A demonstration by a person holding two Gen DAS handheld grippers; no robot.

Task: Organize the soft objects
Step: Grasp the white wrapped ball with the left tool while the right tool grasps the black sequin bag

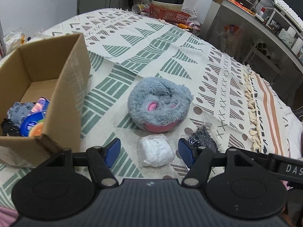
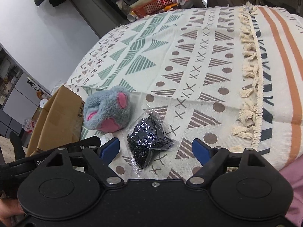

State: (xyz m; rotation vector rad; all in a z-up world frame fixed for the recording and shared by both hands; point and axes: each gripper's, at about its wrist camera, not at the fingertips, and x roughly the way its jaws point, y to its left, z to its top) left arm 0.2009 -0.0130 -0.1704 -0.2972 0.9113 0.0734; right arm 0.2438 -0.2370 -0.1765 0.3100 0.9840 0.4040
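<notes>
A grey and pink plush toy (image 1: 159, 106) lies on the patterned cloth (image 1: 144, 43), to the right of an open cardboard box (image 1: 70, 87). A white item in clear wrap (image 1: 156, 152) sits between the blue pads of my open left gripper (image 1: 149, 150), just in front of it. A black glittery item in a clear bag (image 1: 202, 139) lies to its right. In the right wrist view that black bag (image 2: 149, 140) lies between the fingers of my open right gripper (image 2: 156, 149); the plush (image 2: 108, 110) and box (image 2: 56, 117) are beyond on the left.
The box holds a grey plush piece (image 1: 18, 110), a blue round pack (image 1: 32, 125) and other small things. An orange basket (image 1: 168, 15) with bowls stands at the far edge. Cream tassels (image 2: 248, 75) run along the cloth on the right. A hand (image 2: 9, 215) shows at lower left.
</notes>
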